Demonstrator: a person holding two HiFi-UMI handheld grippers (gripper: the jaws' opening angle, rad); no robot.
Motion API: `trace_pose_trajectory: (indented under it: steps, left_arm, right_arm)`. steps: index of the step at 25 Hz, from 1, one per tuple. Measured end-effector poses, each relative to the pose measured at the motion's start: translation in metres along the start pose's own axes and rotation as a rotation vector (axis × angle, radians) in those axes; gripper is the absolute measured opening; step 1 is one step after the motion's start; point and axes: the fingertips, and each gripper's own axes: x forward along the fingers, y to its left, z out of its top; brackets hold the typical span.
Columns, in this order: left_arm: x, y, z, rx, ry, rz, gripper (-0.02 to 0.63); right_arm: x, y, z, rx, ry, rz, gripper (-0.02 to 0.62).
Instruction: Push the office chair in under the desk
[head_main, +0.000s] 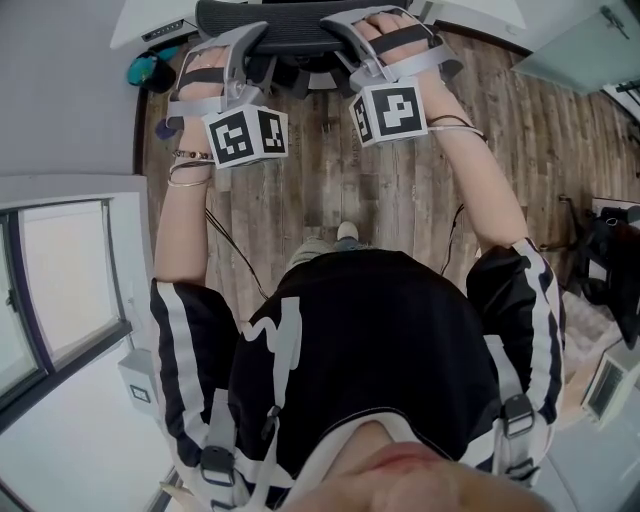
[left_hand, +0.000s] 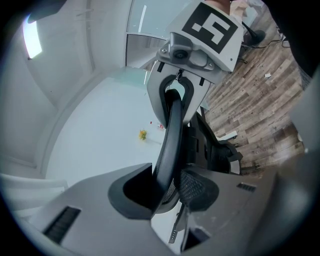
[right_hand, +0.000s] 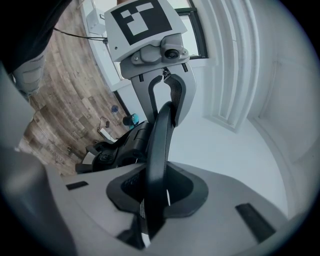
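Observation:
The black office chair's back (head_main: 292, 22) shows at the top of the head view, its top rim running left to right. My left gripper (head_main: 238, 48) is shut on the rim's left part, and my right gripper (head_main: 357, 38) is shut on its right part. In the left gripper view the rim (left_hand: 170, 135) passes between my left gripper's jaws (left_hand: 165, 192) and on into the right gripper's jaws ahead. The right gripper view mirrors this: the rim (right_hand: 159, 135) sits clamped in my right gripper (right_hand: 155, 192). The chair's seat and armrests (left_hand: 216, 150) lie below.
The white desk top (left_hand: 100, 140) spreads beyond the chair, with a small yellow thing (left_hand: 143, 134) on it. A teal object (head_main: 148, 70) lies on the wood floor (head_main: 330, 180) by the desk's left end. A window unit stands left, a black bag (head_main: 610, 262) right.

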Motion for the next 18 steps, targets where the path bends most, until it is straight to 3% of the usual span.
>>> trace_pose_trajectory:
  steps: [18]
  left_arm:
    - [0.033, 0.014, -0.009, 0.031, 0.014, 0.028, 0.132]
  right_arm:
    - [0.027, -0.011, -0.016, 0.002, -0.016, -0.001, 0.075]
